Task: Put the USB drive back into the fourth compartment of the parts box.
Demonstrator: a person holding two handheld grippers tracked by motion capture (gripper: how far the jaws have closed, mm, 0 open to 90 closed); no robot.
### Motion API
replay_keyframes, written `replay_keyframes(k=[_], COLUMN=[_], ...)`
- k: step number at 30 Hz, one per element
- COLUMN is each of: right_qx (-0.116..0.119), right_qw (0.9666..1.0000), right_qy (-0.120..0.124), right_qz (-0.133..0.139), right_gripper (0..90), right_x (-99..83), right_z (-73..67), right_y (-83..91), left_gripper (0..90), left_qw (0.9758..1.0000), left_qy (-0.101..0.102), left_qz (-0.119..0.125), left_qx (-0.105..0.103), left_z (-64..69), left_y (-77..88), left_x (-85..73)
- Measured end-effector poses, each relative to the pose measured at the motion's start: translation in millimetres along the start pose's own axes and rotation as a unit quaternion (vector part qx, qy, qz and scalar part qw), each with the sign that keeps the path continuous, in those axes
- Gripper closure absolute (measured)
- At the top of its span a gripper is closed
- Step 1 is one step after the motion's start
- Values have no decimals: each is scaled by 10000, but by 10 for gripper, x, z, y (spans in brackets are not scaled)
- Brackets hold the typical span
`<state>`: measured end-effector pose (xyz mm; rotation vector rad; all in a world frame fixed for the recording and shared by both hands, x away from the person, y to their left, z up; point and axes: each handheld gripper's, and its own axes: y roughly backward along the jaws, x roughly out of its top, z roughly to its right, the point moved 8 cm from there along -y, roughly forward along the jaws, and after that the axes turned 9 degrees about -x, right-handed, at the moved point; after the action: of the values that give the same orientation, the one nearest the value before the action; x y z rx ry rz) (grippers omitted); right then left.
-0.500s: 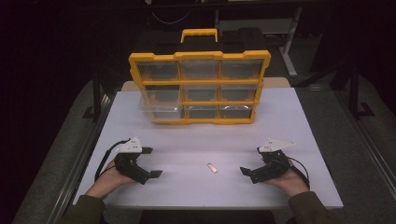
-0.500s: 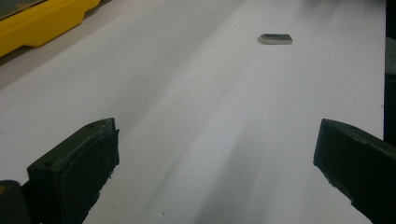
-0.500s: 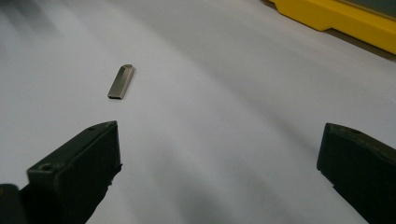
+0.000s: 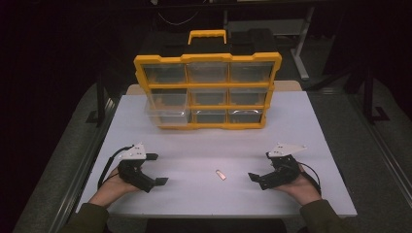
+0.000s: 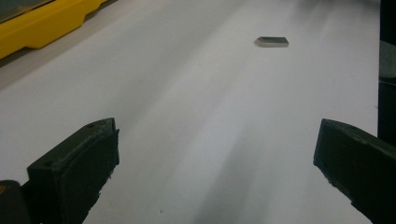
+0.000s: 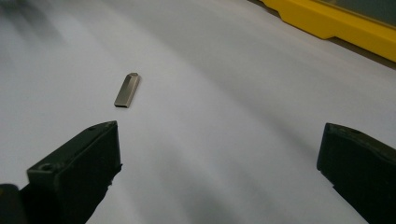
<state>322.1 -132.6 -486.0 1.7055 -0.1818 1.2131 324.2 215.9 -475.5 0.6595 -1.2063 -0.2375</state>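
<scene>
White tabletop (image 4: 204,145) is bearing a flat metal USB stick (image 4: 221,175); right gripper (image 4: 257,177) and left gripper (image 4: 156,170), jaws wide and empty, are risking skidding it away

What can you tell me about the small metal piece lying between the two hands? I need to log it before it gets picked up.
The small flat silver-grey metal piece is a slim oblong, like a capless USB stick, with one end tapered and the other end open and hollow. It looks like brushed metal and catches a warm glint in the high view. It lies flat on the white tabletop, well in front of the yellow drawer organizer, between the two tools and nearer the right one. Only the table touches it.
</scene>
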Motion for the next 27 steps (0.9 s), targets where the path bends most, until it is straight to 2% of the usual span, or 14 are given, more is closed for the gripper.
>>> replay_keyframes(k=[27], right_qx=[148], right_qw=[9999], right_qy=[-23], right_qz=[69], right_gripper=[0], right_x=[149], right_z=[-35], right_y=[-23], left_gripper=[0], left_qw=[10000], left_qy=[21], left_qz=[72], left_qx=[-20], left_z=[3], left_y=[6], left_x=[17])
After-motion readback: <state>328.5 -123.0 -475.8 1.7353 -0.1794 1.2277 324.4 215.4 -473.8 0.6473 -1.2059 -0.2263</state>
